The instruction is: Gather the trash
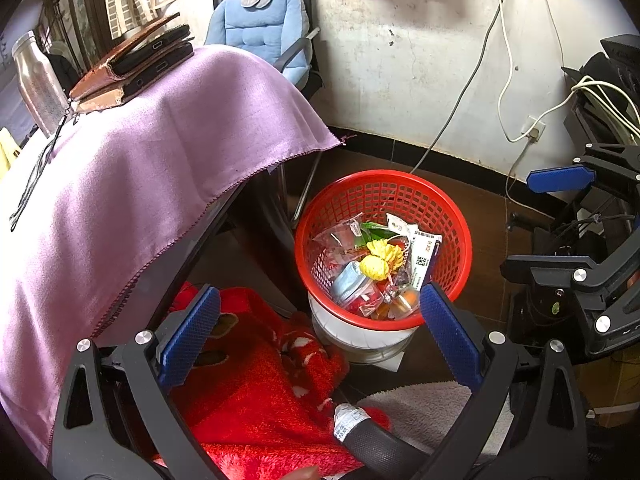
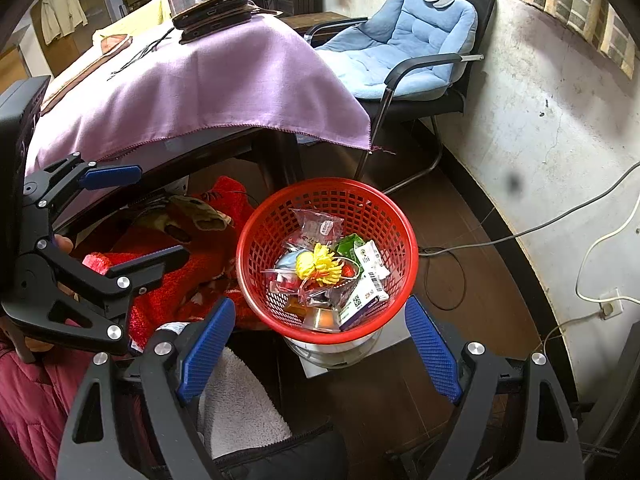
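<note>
A red mesh basket (image 1: 452,216) (image 2: 276,216) stands on a white round container (image 1: 360,344) (image 2: 332,350) on the brown floor beside the table. It holds several pieces of trash: clear wrappers, a printed carton, a pale blue mask and a yellow crumpled piece (image 1: 374,266) (image 2: 320,264). My left gripper (image 1: 320,336) (image 2: 156,216) hangs open and empty over the basket's near left side. My right gripper (image 2: 320,348) (image 1: 532,220) is open and empty too, its blue pads (image 2: 432,352) flanking the basket's near rim.
A table under a purple cloth (image 1: 140,160) (image 2: 200,80) carries wallets, phones and a steel bottle (image 1: 36,80). A red fleece blanket (image 1: 260,380) (image 2: 152,304) lies under it. A chair with a blue cushion (image 2: 400,40) stands behind; cables (image 2: 520,232) trail along the wall and floor.
</note>
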Motion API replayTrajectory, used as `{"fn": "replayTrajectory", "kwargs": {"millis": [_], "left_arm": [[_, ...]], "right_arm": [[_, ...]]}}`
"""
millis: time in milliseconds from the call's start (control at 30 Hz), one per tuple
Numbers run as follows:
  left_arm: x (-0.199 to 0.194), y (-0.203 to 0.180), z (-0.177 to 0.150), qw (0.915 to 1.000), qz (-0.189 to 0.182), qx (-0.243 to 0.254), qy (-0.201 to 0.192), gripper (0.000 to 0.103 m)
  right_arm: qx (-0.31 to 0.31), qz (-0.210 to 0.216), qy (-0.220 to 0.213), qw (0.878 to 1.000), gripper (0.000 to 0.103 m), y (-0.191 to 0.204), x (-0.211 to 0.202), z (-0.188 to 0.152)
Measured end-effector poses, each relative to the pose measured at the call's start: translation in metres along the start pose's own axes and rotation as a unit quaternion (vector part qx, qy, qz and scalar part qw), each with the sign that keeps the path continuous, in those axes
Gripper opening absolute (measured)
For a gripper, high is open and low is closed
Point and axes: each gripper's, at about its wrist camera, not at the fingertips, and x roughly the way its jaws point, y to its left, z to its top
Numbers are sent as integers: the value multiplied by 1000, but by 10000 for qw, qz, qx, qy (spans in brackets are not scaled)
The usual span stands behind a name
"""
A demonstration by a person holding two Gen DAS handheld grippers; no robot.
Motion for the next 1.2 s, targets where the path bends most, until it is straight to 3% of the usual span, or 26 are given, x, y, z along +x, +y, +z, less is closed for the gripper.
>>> {"fn": "replayTrajectory", "kwargs": {"millis": [1200], "left_arm": [[-3,-1,-5,9999,-53,99,-27,96]], "right_arm": [[-1,-7,9,10000,85,-1,-1,-1]]}}
